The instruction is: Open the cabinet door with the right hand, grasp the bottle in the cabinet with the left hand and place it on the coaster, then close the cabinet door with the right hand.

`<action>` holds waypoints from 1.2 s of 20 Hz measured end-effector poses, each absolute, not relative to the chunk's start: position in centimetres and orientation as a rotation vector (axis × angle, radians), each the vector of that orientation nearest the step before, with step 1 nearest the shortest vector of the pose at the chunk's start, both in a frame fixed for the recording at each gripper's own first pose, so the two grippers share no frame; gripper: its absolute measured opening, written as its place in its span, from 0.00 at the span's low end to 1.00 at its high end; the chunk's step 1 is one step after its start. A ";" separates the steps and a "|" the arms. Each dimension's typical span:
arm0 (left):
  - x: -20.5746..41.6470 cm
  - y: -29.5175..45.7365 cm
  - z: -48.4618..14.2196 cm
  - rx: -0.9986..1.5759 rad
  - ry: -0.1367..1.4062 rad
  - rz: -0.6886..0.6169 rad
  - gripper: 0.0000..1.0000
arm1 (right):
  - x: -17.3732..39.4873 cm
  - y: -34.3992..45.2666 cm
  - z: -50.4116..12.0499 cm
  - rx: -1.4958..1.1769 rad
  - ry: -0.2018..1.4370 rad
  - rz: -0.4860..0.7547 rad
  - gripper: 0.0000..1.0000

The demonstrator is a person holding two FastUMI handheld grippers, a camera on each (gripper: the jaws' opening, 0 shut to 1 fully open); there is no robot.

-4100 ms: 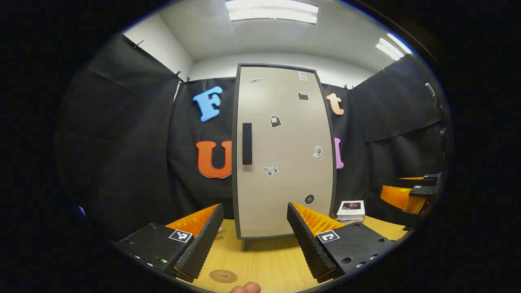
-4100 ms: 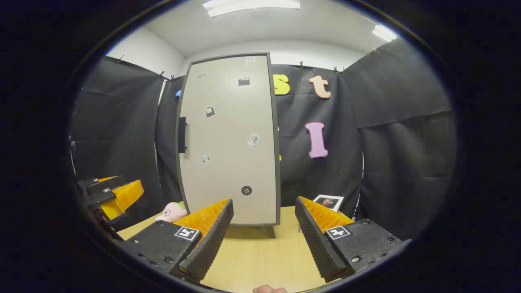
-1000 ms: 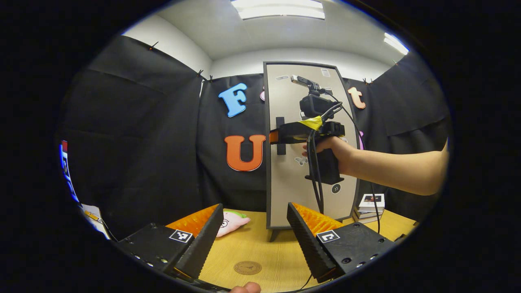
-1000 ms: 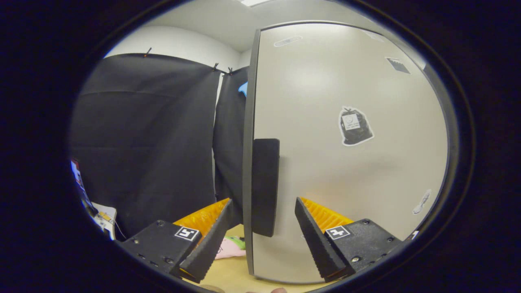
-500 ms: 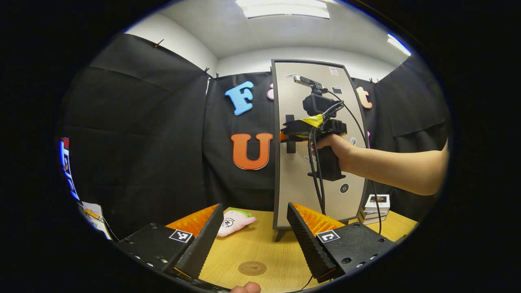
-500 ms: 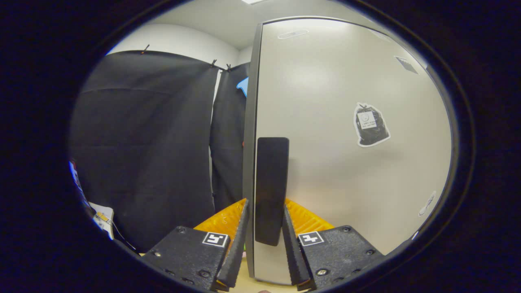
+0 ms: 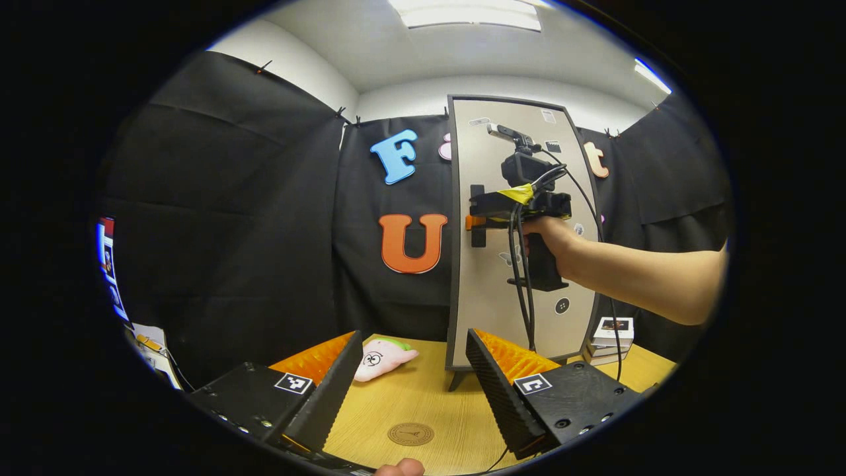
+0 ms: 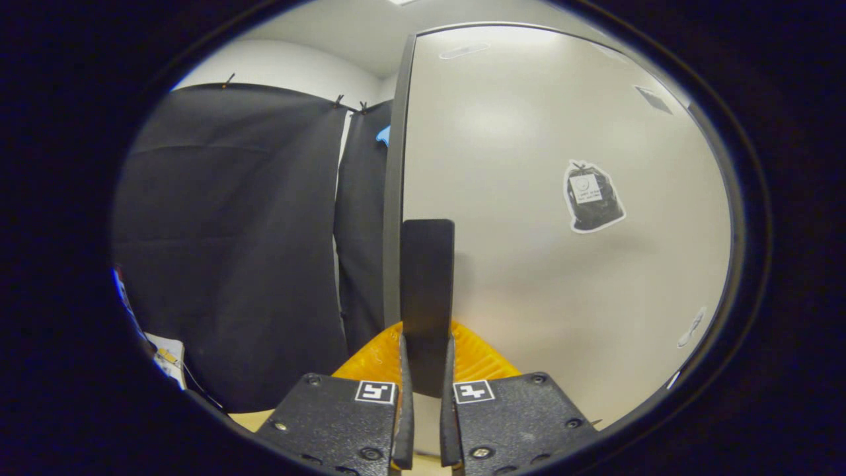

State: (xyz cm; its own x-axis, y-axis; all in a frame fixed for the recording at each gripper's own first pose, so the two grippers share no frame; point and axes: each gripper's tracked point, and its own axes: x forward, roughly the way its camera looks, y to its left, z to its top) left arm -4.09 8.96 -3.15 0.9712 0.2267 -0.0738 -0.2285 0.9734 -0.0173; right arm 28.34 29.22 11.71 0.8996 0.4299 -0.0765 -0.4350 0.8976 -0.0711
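Black handle [image 8: 427, 291] in right hand-held gripper [image 8: 423, 410]

The cabinet door [image 8: 562, 264] is pale beige with a black handle [image 8: 427, 291], standing on a light wooden table [image 7: 429, 403].

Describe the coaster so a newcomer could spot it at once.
Start at the tall pale cabinet standing on the wooden table. In front of its foot lies the coaster, a small flat round brown disc. The pink plush toy nearby is soft and bulky.
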 end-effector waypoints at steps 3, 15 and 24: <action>-4.0 9.6 -3.1 -0.020 0.069 0.239 0.95 | 27.9 29.1 11.7 -0.088 0.057 0.465 0.19; -5.4 9.3 -3.0 -0.015 0.068 0.249 0.95 | 18.6 26.7 12.4 -0.073 0.041 0.594 0.19; -4.8 7.5 -1.9 -0.016 0.045 0.200 0.95 | 12.2 21.7 12.9 -0.083 0.068 0.666 0.19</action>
